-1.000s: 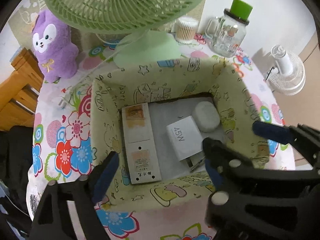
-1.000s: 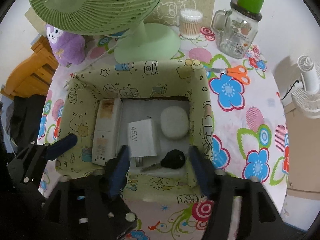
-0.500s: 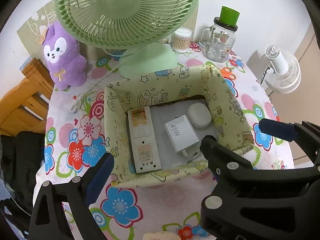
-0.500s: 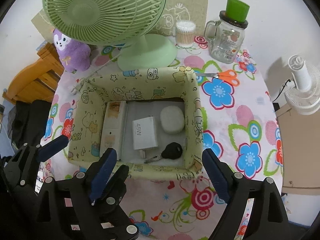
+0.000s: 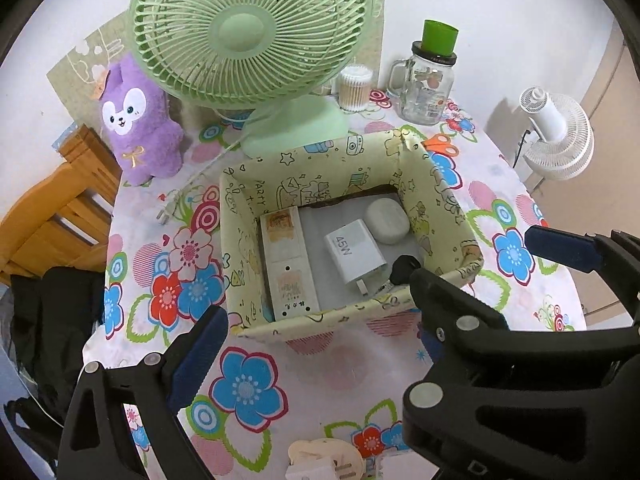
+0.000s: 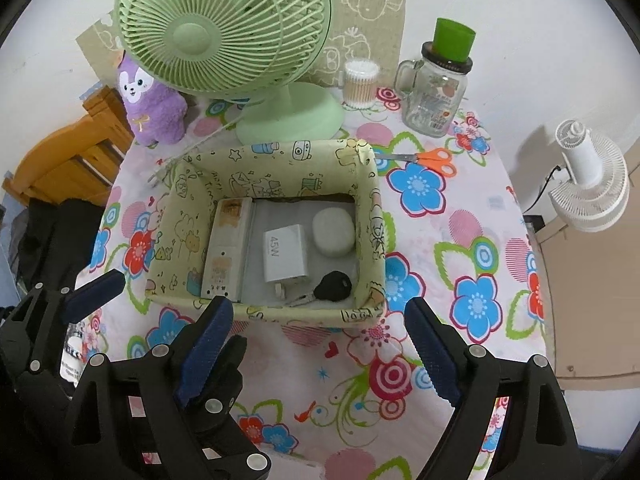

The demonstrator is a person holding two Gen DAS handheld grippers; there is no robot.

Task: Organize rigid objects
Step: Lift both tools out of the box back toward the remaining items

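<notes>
Four rigid items now lie in the patterned fabric box on the flowered bench: a long white power strip, a 45W charger, a white earbud case and a black car key. Both grippers have drawn back and upward over the last second, the left gripper and right gripper each spread apart and empty. Orange scissors lie outside the box, so sorting looks nearly but perhaps not fully done.
</notes>
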